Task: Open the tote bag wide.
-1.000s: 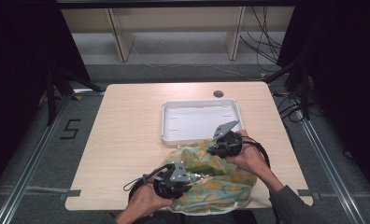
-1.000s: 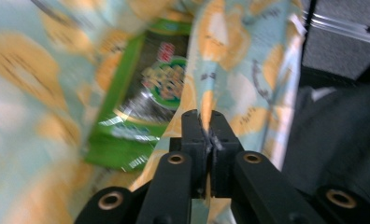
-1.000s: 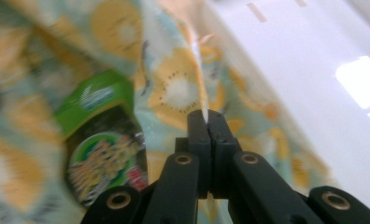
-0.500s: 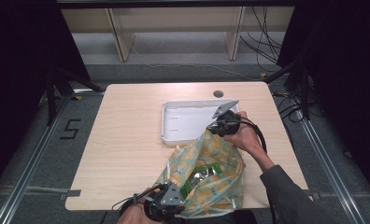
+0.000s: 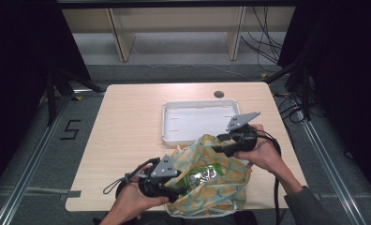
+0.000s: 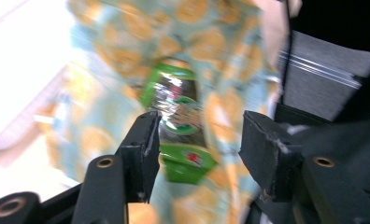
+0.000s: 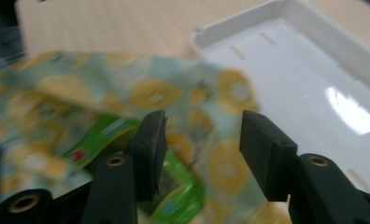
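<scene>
Both forearms come in from the near edge of the table. The left hand [image 5: 132, 199] sits low and close to the person, wrapped around the left gripper [image 5: 174, 190], whose grey plate faces up and whose jaws point to the right and stand well apart. The right hand [image 5: 263, 152] reaches further forward, its sleeve at the near right corner, holding the right gripper [image 5: 216, 143] pointed leftward, its jaws likewise spread wide.

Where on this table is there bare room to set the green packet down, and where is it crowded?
The white tray is empty. The tabletop left of the tray is bare to the table's left edge, and so is the far strip beyond it around the round hole. The near right is crowded: the patterned bag with the green packet, and both tools.
</scene>
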The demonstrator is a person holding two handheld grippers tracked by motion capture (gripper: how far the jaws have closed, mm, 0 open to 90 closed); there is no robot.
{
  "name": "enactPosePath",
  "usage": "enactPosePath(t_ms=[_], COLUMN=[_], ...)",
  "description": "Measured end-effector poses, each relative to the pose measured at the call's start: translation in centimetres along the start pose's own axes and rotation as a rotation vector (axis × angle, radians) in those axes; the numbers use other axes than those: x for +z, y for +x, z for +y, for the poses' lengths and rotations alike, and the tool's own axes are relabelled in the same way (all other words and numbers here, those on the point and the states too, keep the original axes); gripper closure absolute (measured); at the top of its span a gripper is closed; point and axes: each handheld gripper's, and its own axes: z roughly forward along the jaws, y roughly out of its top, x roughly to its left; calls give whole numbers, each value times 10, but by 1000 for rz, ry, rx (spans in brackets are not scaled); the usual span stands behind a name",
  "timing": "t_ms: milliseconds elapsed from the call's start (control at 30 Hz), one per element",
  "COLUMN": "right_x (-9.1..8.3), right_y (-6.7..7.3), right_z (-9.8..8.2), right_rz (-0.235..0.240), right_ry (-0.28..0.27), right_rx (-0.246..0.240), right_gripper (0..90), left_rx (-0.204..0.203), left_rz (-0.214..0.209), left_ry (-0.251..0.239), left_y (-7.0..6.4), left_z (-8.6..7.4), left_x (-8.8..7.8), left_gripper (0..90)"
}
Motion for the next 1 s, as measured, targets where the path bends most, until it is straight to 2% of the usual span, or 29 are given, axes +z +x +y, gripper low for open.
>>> enactPosePath(t_ms=[33, 100, 133, 167, 200, 233, 267, 300, 367, 400, 433, 467, 500, 533, 567, 600, 633, 667, 700, 733, 767, 800, 833, 900, 1000], right_x=[0, -3, -5, -3, -3, -3, -3, 1, 4, 4, 6, 7, 7, 8, 8, 8, 9, 10, 10, 10, 11, 11, 11, 10, 7], right_y=[0, 12, 16, 20, 20, 27, 27, 34, 39, 39, 44, 44, 44, 46, 46, 47, 45, 45, 46, 46, 45, 45, 45, 47, 51], right_z=[0, -14, -19, -24, -24, -32, -32, -41, -49, -49, -57, -60, -60, -68, -68, -71, -78, -81, -84, -87, -90, -90, -96, -99, -102], right_rz=[0, 46, 53, 66, 66, 88, 88, 111, 131, 131, 141, 142, 142, 150, 150, 153, 147, 161, 167, 178, 188, 188, 199, 207, 215], right_ry=[0, 7, 38, 41, 41, 69, 69, 91, 115, 115, 145, 149, 149, 185, 185, 201, 221, 228, 250, 264, 267, 267, 299, 314, 327], right_rx=[0, -20, -18, -21, -21, -23, -23, -28, -41, -41, -51, -66, -66, -58, -58, -41, -80, -80, -72, -77, -106, -106, -124, -130, -137], right_gripper=[505, 462, 453, 443, 443, 411, 411, 394, 387, 387, 380, 381, 381, 396, 396, 409, 469, 507, 549, 616, 682, 682, 801, 862, 887], left_rx=[-14, -44, -63, -63, -80, -86, -98, -127, -146, -146, -145, -149, -149, -152, -140, -142, -141, -128, -133, -109, -100, -100, -107, -101, -101], left_rz=[14, 52, 67, 67, 85, 91, 93, 94, 93, 93, 83, 83, 83, 80, 73, 64, 65, 69, 76, 81, 89, 89, 95, 101, 109], left_ry=[2, 30, 36, 36, 36, 44, 56, 94, 106, 106, 114, 130, 130, 133, 139, 122, 118, 110, 113, 120, 120, 120, 118, 118, 127], left_y=[4, 19, 24, 24, 28, 33, 38, 45, 51, 51, 55, 58, 58, 61, 63, 66, 69, 71, 72, 74, 76, 76, 79, 84, 89], left_z=[3, 7, 7, 7, 7, 7, 6, 6, 6, 6, 6, 6, 6, 6, 6, 5, 5, 5, 6, 7, 7, 7, 8, 9, 9], left_x=[2, 10, 14, 14, 17, 20, 23, 30, 37, 37, 41, 45, 45, 49, 50, 52, 55, 57, 58, 59, 59, 59, 62, 63, 64], left_gripper=[453, 422, 408, 398, 398, 372, 372, 340, 325, 326, 336, 355, 387, 440, 440, 485, 599, 638, 681, 714, 744, 777, 798, 823, 847])
